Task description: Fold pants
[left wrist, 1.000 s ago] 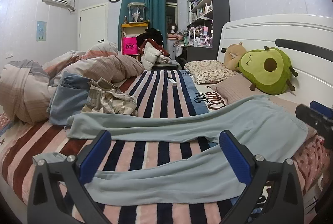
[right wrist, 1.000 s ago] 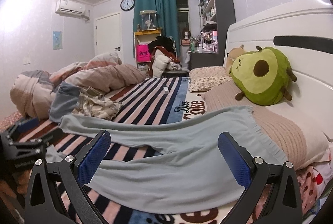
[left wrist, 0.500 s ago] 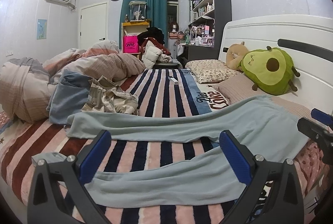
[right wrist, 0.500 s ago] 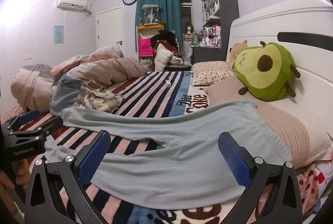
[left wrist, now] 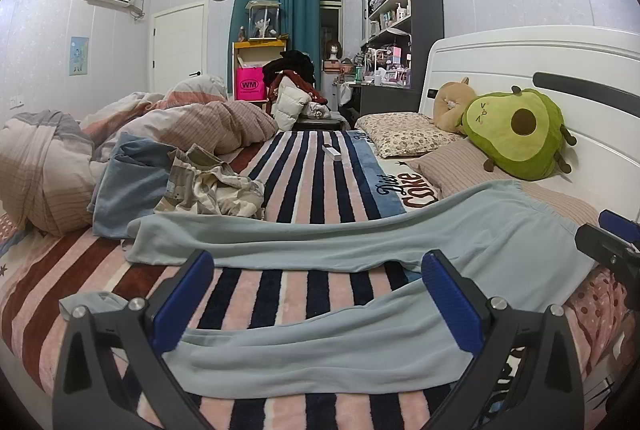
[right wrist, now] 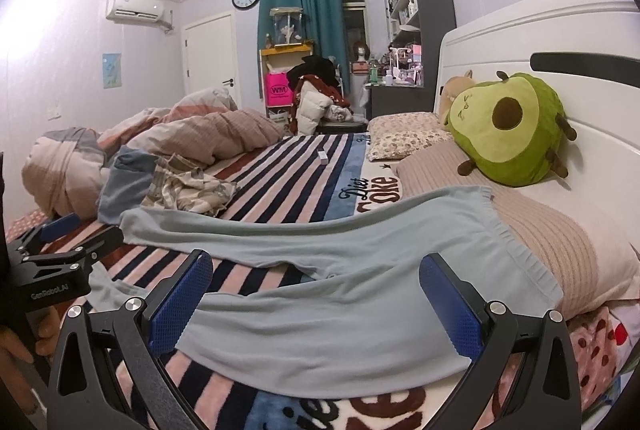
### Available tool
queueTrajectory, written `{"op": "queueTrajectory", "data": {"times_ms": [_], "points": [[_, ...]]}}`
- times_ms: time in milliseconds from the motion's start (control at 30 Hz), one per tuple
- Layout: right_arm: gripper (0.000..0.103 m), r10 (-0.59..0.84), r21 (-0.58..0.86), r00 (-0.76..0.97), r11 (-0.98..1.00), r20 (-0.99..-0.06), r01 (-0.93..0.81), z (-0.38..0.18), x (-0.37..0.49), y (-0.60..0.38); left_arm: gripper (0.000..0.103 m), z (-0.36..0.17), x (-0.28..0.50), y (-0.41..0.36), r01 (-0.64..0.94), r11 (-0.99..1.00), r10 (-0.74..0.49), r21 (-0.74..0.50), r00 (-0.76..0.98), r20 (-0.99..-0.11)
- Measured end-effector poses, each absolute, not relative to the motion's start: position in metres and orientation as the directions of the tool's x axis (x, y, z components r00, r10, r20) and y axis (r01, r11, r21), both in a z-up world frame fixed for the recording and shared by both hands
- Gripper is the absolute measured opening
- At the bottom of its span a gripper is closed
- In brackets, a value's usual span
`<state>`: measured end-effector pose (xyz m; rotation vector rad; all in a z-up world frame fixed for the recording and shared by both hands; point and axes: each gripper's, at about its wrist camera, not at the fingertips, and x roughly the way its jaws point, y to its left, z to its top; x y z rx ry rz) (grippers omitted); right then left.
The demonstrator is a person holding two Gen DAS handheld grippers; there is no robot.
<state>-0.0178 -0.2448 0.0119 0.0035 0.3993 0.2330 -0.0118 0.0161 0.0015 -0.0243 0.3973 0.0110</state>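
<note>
Pale blue pants [left wrist: 328,342] lie spread flat across a striped blanket [left wrist: 320,190] on the bed, legs apart, waistband [right wrist: 516,242] resting up on a beige pillow. My left gripper [left wrist: 316,294] is open, hovering just above the near leg with nothing between its blue pads. My right gripper [right wrist: 316,294] is open too, above the hip area of the pants [right wrist: 340,326]. In the right wrist view the left gripper [right wrist: 64,242] shows at the left edge, held by a hand. The right gripper's tip [left wrist: 612,234] shows at the right edge of the left wrist view.
Crumpled clothes [left wrist: 208,186] and a heaped duvet [left wrist: 160,126] sit at the left. A green avocado plush [left wrist: 516,134] and pillows lie against the white headboard [left wrist: 520,58]. A small white box [left wrist: 331,152] lies mid-blanket. Shelves and a chair piled with clothes stand beyond the bed.
Both grippers have lowered slightly and drawn back, still open. The pants have not moved.
</note>
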Motion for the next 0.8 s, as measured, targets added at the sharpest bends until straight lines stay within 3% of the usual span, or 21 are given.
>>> {"op": "queueTrajectory", "data": {"times_ms": [400, 533, 700, 800], "points": [[0.103, 0.24, 0.062, 0.886, 0.97, -0.396, -0.234, 0.01, -0.014, -0.249, 0.103, -0.004, -0.007, 0.027, 0.01, 0.999, -0.025, -0.039, 0.912, -0.409], [0.103, 0.25, 0.128, 0.864, 0.968, -0.436, -0.215, 0.001, -0.002, -0.279, 0.103, -0.027, 0.003, 0.08, -0.076, 0.993, 0.021, -0.091, 0.868, -0.497], [0.103, 0.171, 0.167, 0.813, 0.982, -0.556, -0.093, -0.034, 0.017, -0.334, 0.102, -0.087, 0.013, 0.155, -0.268, 0.959, 0.139, -0.09, 0.725, -0.674], [0.102, 0.127, 0.176, 0.773, 0.984, -0.622, -0.02, -0.059, 0.03, -0.364, 0.102, -0.117, 0.015, 0.176, -0.32, 0.942, 0.146, -0.106, 0.671, -0.727]]}}
